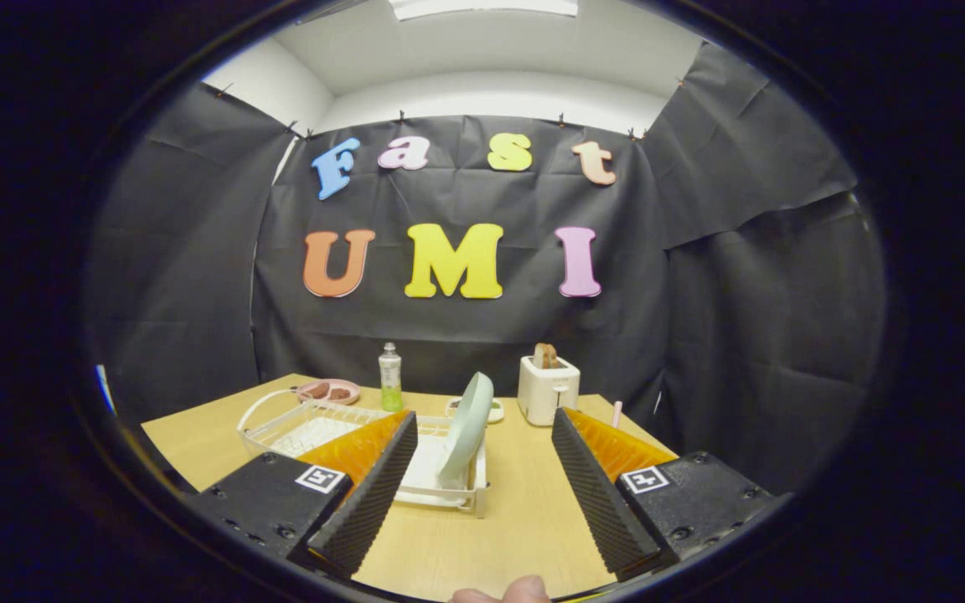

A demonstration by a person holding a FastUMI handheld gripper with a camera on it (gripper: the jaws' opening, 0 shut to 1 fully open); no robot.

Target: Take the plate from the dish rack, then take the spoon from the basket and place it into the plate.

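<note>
Your gripper has its fingers spread wide with nothing between them, and the pale green round plate stands on edge in the white wire dish rack just ahead, nearer the left finger.

The camera rides low over the table, looking level along the spread claw fingers toward the back wall.
</note>
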